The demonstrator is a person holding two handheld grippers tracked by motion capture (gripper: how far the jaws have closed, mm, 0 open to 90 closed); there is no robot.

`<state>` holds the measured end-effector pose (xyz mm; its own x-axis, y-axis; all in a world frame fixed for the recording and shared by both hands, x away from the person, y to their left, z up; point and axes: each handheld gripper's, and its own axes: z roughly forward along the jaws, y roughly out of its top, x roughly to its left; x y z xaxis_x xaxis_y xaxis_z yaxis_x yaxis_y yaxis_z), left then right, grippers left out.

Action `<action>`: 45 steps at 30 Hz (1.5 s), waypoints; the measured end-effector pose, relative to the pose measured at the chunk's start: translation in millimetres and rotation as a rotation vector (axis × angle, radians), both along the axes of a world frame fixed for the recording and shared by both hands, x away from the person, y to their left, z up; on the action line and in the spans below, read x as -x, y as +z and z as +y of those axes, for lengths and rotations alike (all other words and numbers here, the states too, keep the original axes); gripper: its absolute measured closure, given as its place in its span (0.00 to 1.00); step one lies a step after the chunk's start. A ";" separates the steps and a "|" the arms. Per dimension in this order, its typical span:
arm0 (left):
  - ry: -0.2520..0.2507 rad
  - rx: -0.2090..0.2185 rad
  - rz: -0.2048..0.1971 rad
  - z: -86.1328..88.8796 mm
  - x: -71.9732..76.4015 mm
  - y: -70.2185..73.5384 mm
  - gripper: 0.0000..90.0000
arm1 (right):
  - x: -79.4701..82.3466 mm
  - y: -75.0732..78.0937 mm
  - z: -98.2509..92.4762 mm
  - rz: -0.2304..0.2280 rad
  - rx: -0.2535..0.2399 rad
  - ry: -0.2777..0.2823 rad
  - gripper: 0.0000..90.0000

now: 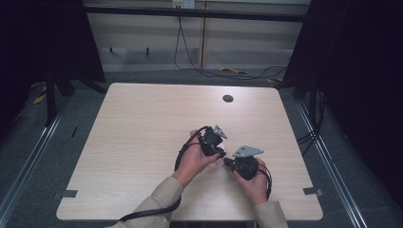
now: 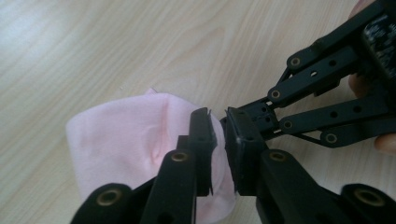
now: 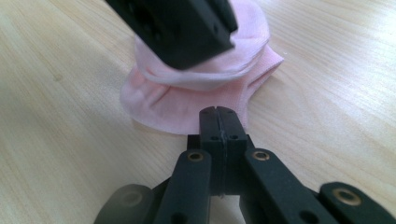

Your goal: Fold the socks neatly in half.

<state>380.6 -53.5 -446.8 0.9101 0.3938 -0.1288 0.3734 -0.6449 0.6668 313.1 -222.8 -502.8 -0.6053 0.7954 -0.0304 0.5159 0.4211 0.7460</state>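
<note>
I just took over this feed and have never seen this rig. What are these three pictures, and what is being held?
No robot: a person holds two black hand grippers over a light wooden table. The high view looks down from above; the other two pictures come from cameras riding on each gripper. A small soft pink cloth lies on the table. The left gripper has cloth between its jaws, which stand slightly apart. The right gripper has its jaws pressed together at the cloth's edge; whether it pinches fabric is unclear.
</note>
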 end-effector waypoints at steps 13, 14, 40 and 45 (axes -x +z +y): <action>0.071 -0.008 -0.022 17.9 -20.4 -16.8 0.99 | -0.3 -0.1 -0.2 0.000 -0.003 0.002 1.00; 0.078 0.004 -0.011 16.7 -20.3 -19.7 0.99 | -0.2 -0.1 -0.1 0.000 -0.003 0.002 1.00; 0.003 -0.067 -0.124 5.3 -8.4 -39.8 0.56 | -0.5 0.0 -0.6 0.003 -0.006 -0.002 1.00; 0.012 -0.049 -0.116 6.4 -8.8 -40.6 0.51 | -0.3 0.1 -0.8 0.005 -0.007 -0.006 1.00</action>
